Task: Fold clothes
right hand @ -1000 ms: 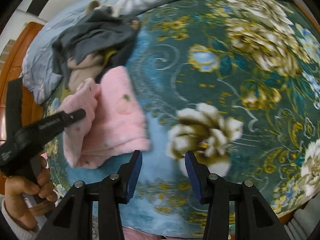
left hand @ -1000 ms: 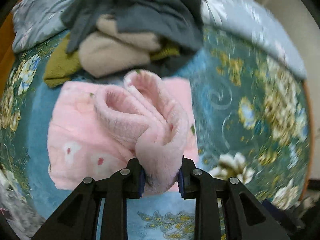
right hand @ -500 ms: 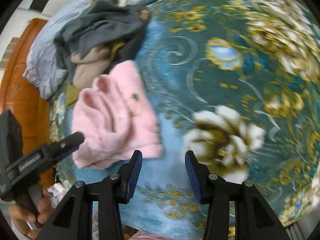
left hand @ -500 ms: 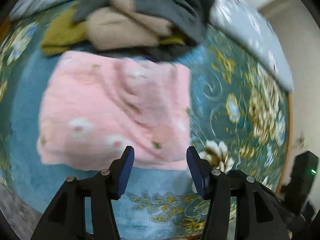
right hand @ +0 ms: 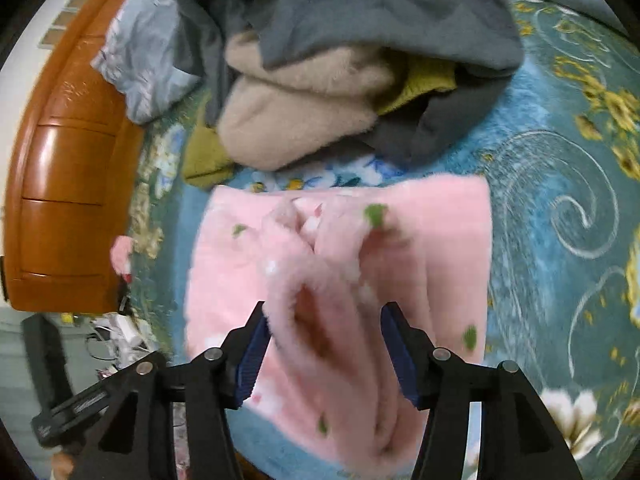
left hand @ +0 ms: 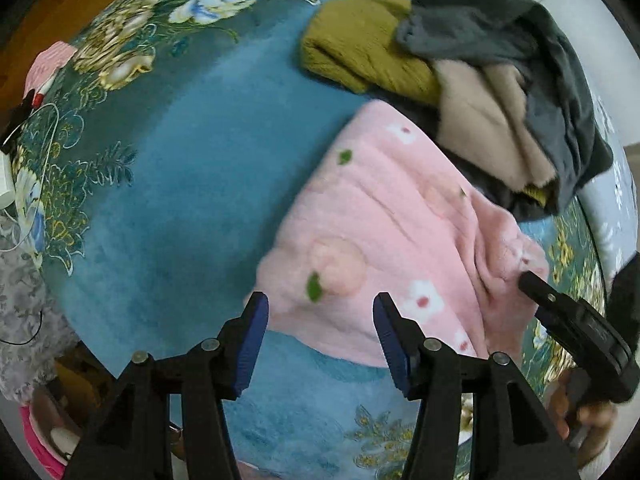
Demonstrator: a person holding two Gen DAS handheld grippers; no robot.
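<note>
While left tongs [left hand: 320,312] stand spread, opening right tongs [right hand: 322,320] straddle the pink garment's [right hand: 436,248] ridge.

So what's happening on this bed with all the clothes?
A person is folding laundry with a handheld gripper in each hand. The right gripper, jaws opening, has a raised fold of the pink fleece garment between them. The left gripper hangs open above its edge. More clothes are piled behind.

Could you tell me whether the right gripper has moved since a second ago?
Yes. The right gripper has moved from the bare bedspread onto the pink fleece garment, its opening jaws now straddling a fold.
</note>
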